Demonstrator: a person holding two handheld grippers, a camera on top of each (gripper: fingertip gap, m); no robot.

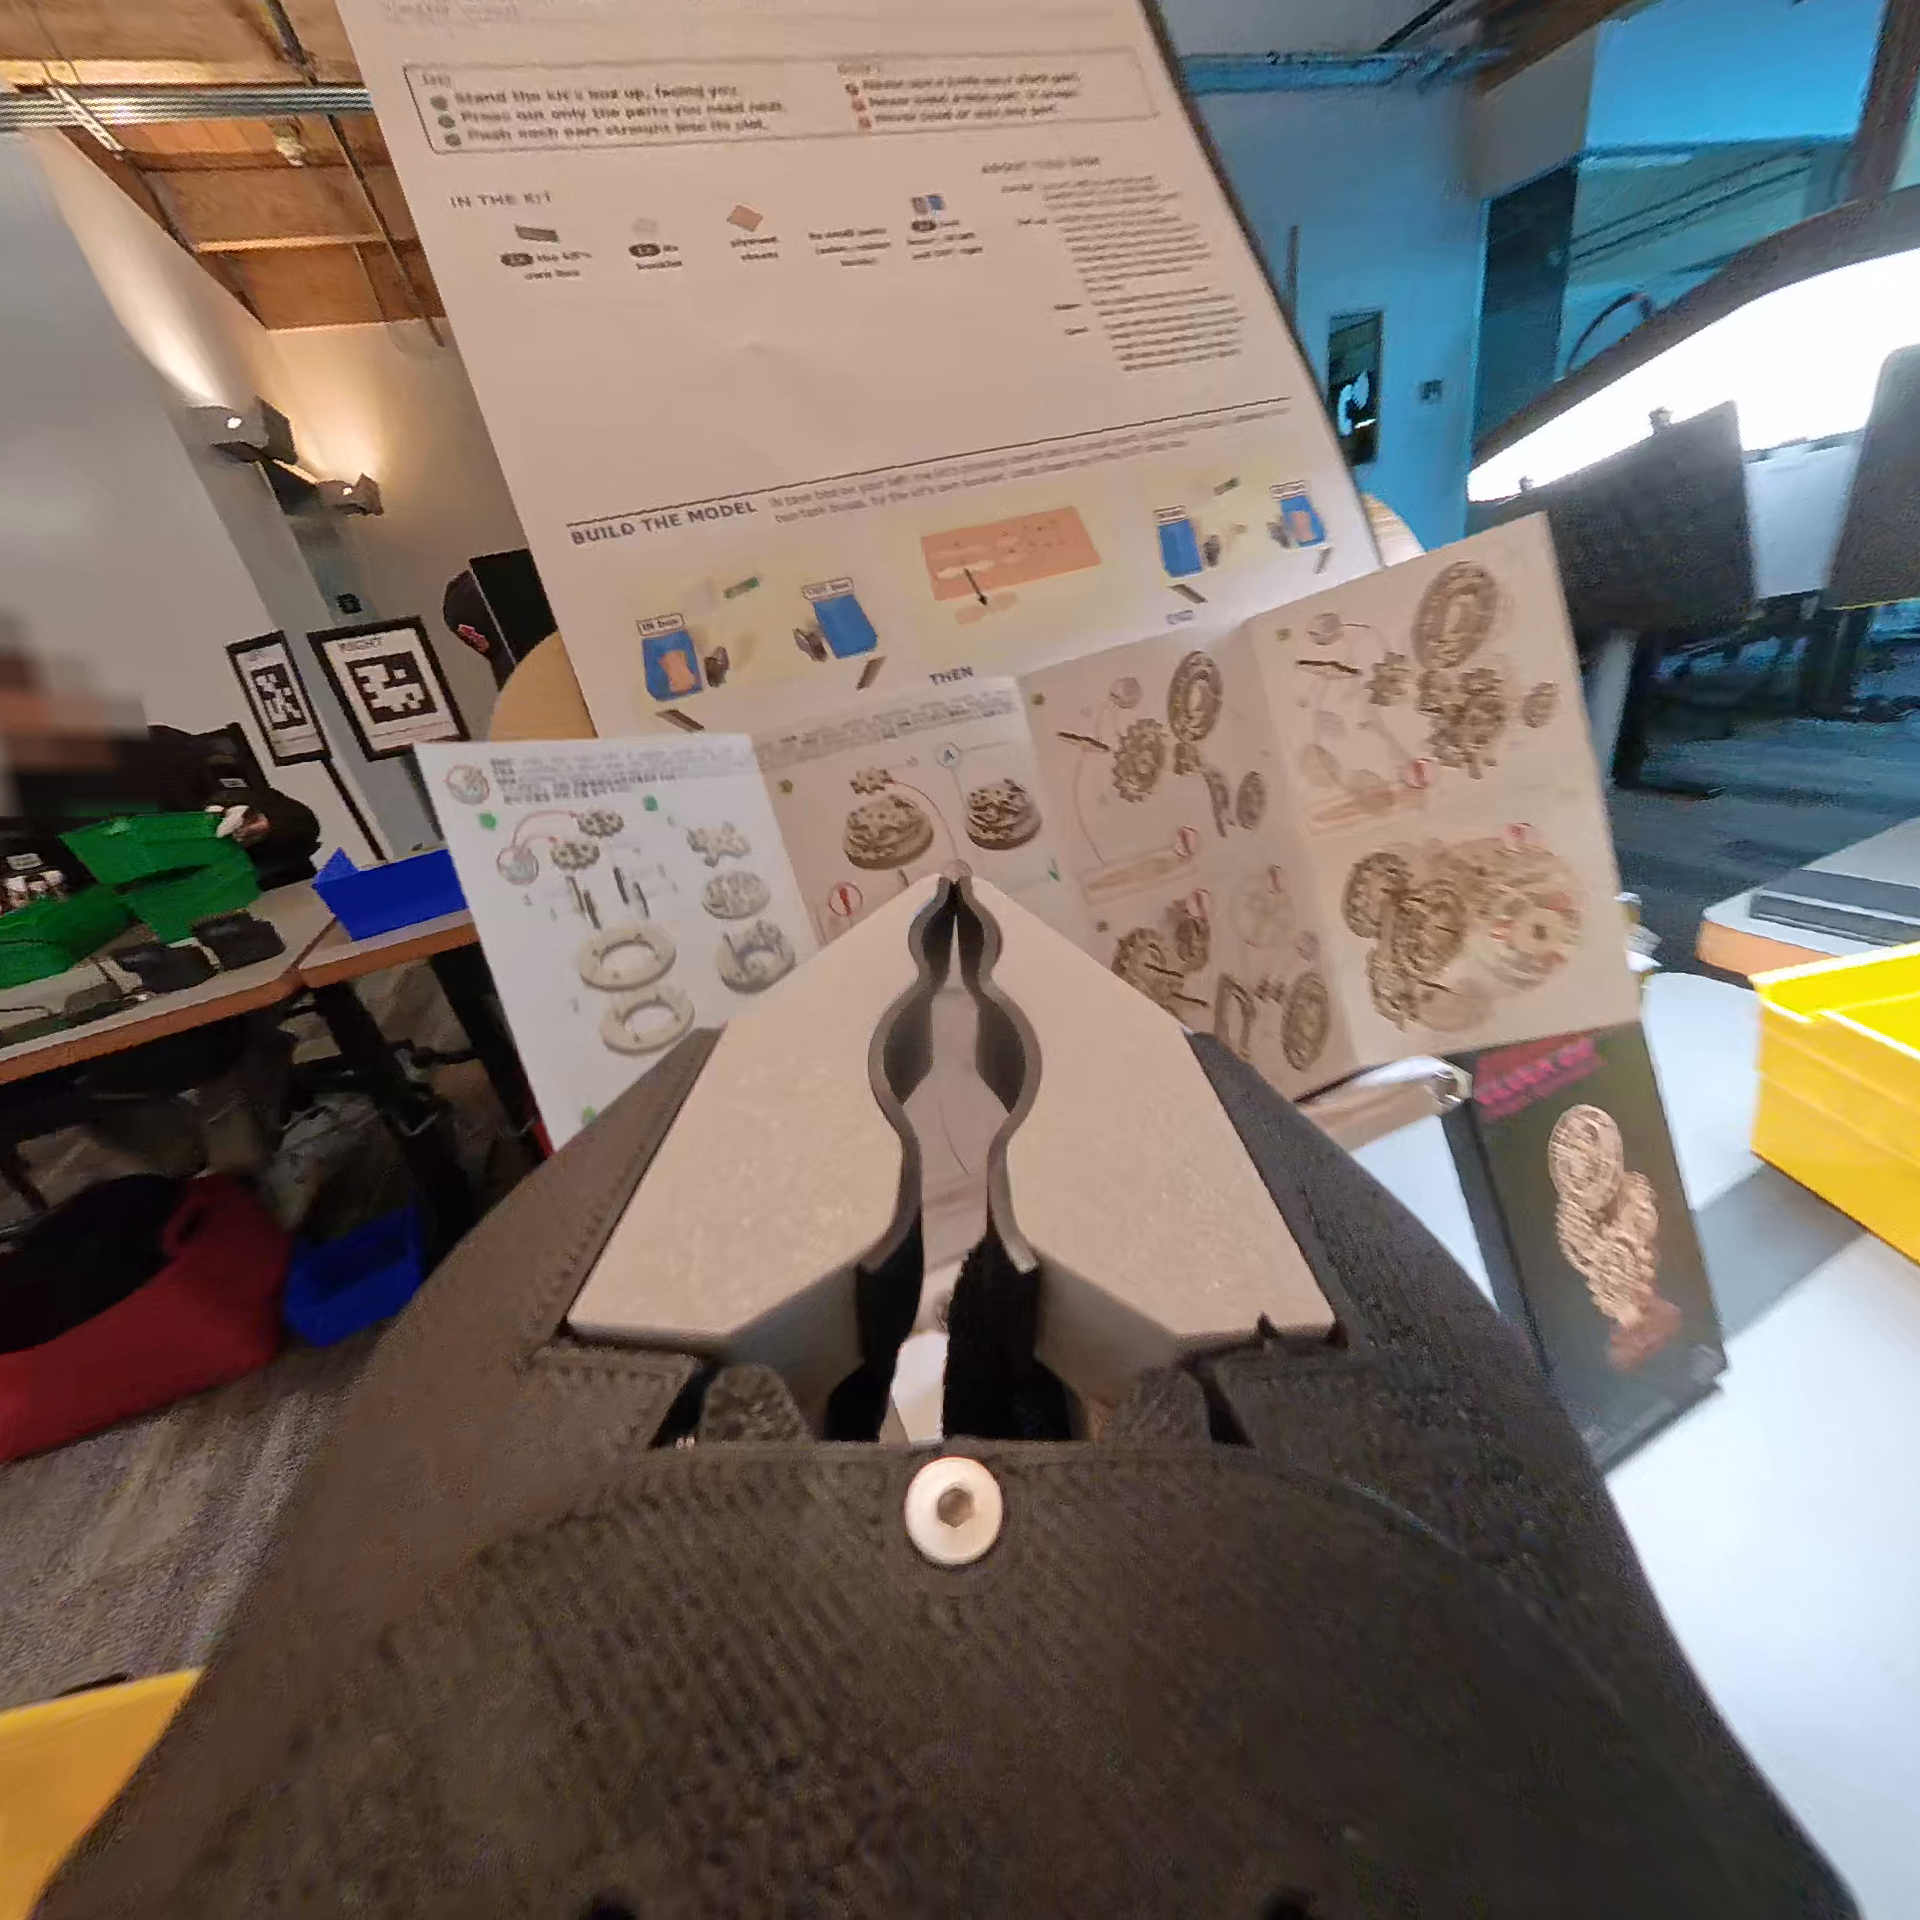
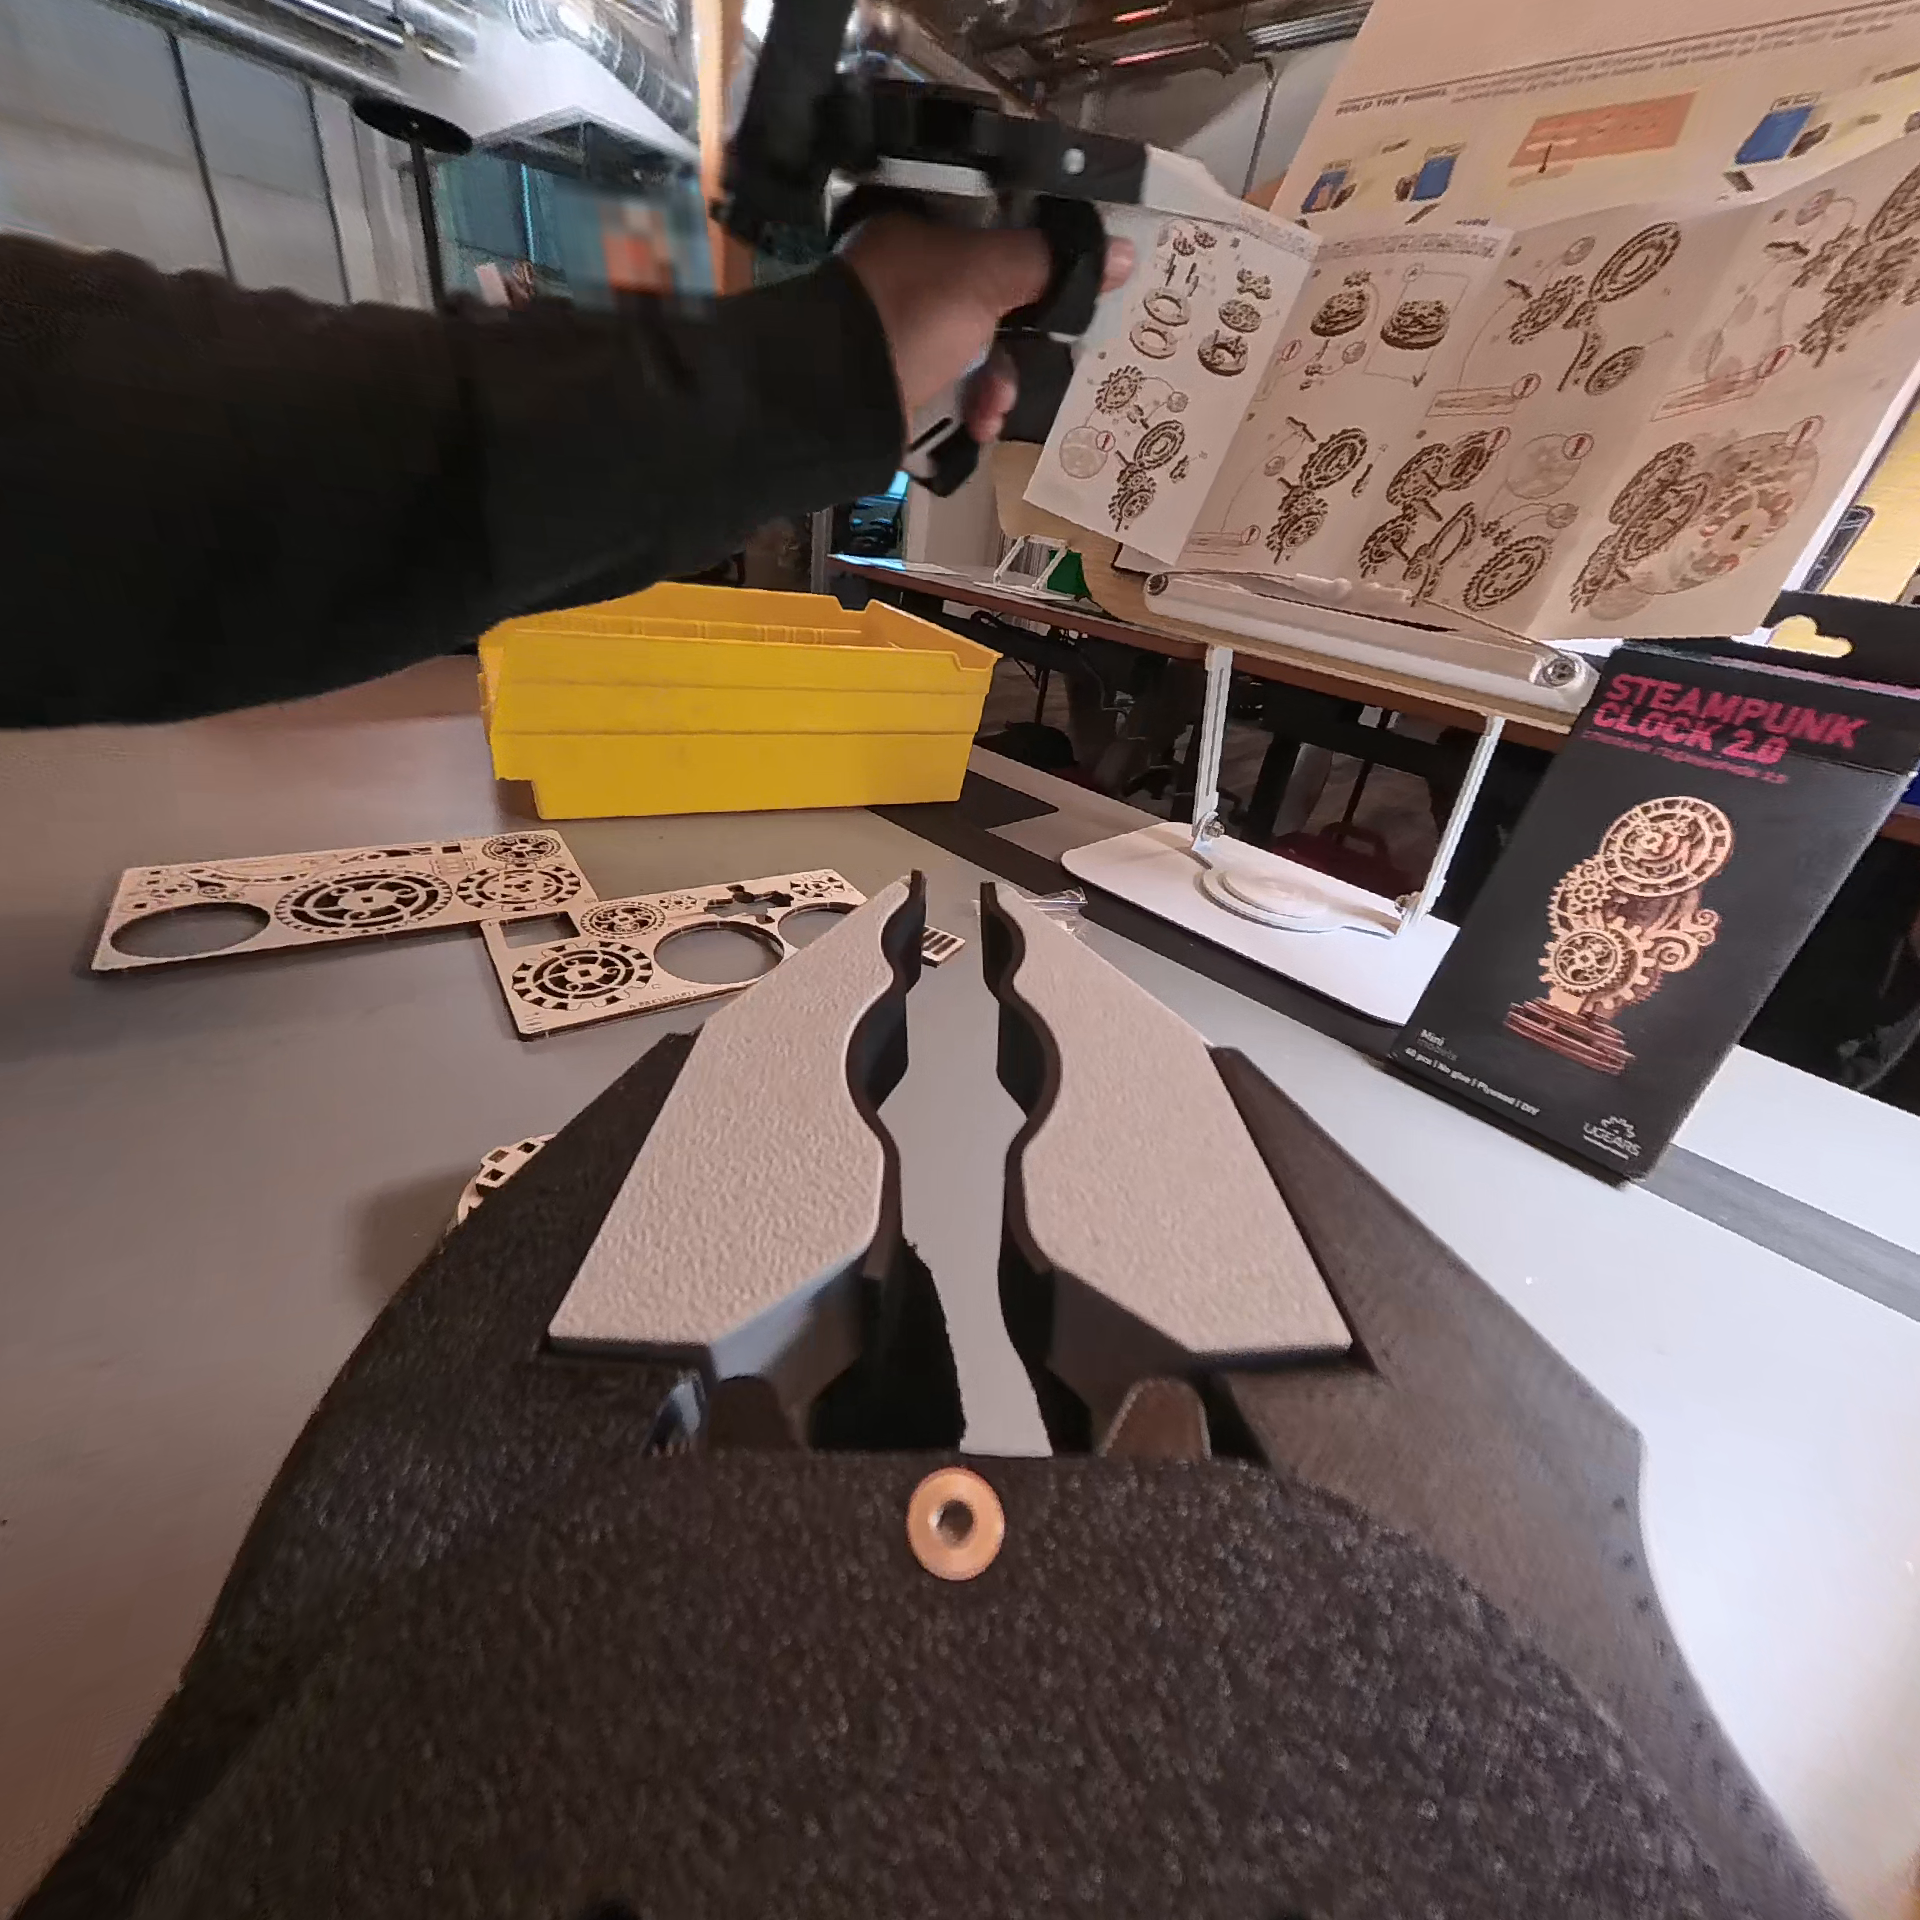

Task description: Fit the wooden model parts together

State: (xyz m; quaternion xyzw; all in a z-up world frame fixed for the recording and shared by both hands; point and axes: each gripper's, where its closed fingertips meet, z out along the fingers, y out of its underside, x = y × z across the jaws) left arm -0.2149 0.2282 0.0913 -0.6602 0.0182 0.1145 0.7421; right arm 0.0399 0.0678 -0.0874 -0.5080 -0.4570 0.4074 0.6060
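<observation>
Two pale plywood part sheets lie flat on the grey table, one at the left (image 2: 343,899) and one (image 2: 644,956) just left of my right gripper's tips. A small wooden part (image 2: 499,1164) peeks out under my right gripper's left side. My right gripper (image 2: 951,899) hovers low over the table, slightly open and empty. My left gripper (image 1: 954,883) is shut with nothing visible between its tips, raised and pointing at the folded assembly booklet (image 1: 1039,883). In the right wrist view a hand holds the left gripper (image 2: 1226,197) up against that booklet (image 2: 1455,416).
The black kit box (image 2: 1662,914) stands at the right, also seen in the left wrist view (image 1: 1590,1226). A white stand (image 2: 1247,883) holds the booklet and a large instruction sheet (image 1: 831,312). Stacked yellow bins (image 2: 727,717) sit behind the sheets. A small dark piece (image 2: 940,945) lies by my right fingertips. My hands' fingertips stand some 35 cm from each other.
</observation>
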